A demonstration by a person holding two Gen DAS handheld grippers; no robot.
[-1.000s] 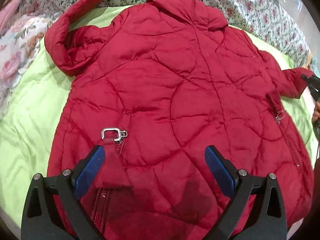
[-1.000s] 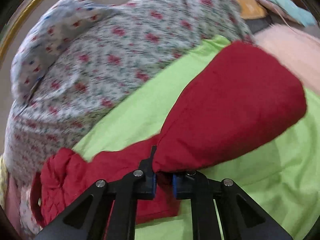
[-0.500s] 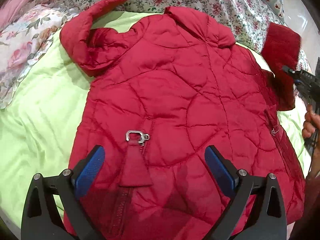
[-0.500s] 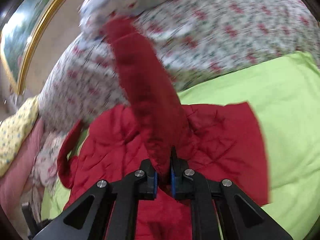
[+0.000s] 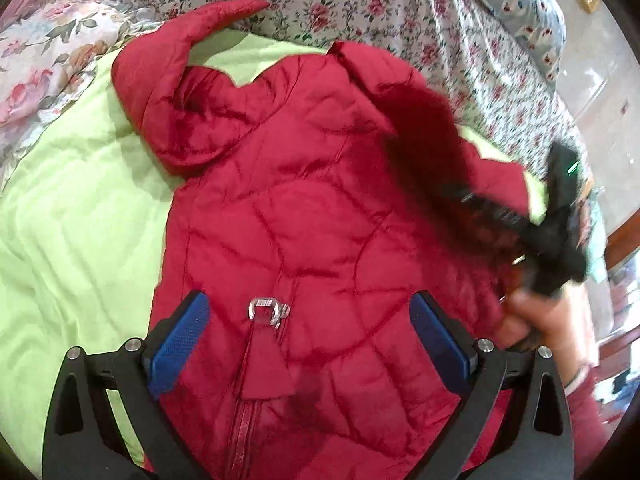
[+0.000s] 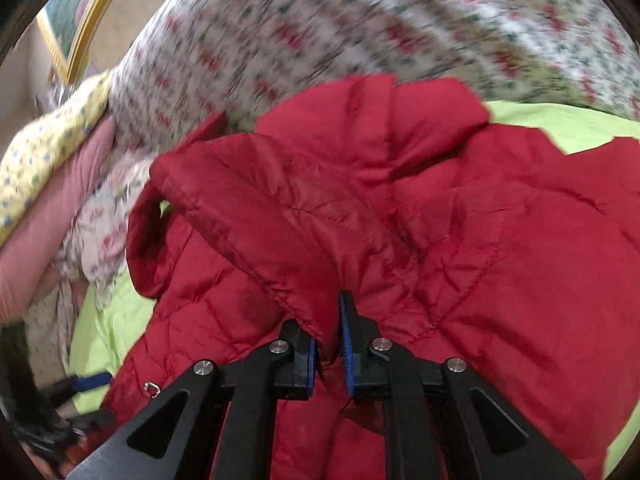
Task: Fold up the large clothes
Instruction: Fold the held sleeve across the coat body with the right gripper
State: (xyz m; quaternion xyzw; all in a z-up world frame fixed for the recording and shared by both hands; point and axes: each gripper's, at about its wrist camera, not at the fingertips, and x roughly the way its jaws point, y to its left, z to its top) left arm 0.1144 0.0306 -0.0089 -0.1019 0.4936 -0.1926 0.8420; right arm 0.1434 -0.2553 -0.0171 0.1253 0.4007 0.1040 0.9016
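A red quilted jacket (image 5: 320, 200) lies spread on a lime-green sheet (image 5: 80, 220). My left gripper (image 5: 306, 320) hovers open over its lower part, with the metal zip ring (image 5: 264, 308) between the fingers and nothing gripped. My right gripper (image 6: 328, 336) has the cuff of the right sleeve (image 6: 260, 208) between its pads. Its jaws are opening, and the fabric still fills the narrow gap. The sleeve lies folded across the jacket's body (image 6: 500, 260). In the left wrist view the right gripper (image 5: 560, 232) is a dark blur at the right. The left sleeve (image 5: 168, 80) bends upward.
A floral quilt (image 5: 380, 8) is heaped behind the jacket, and flowered pillows (image 5: 40, 60) lie at the left. A person's hand (image 5: 552, 320) holds the right gripper's handle. A gold-framed picture (image 6: 80, 32) hangs on the wall behind.
My right gripper has swung the sleeve up from the sheet and over onto the jacket's body. The left gripper has drifted slightly and stays open.
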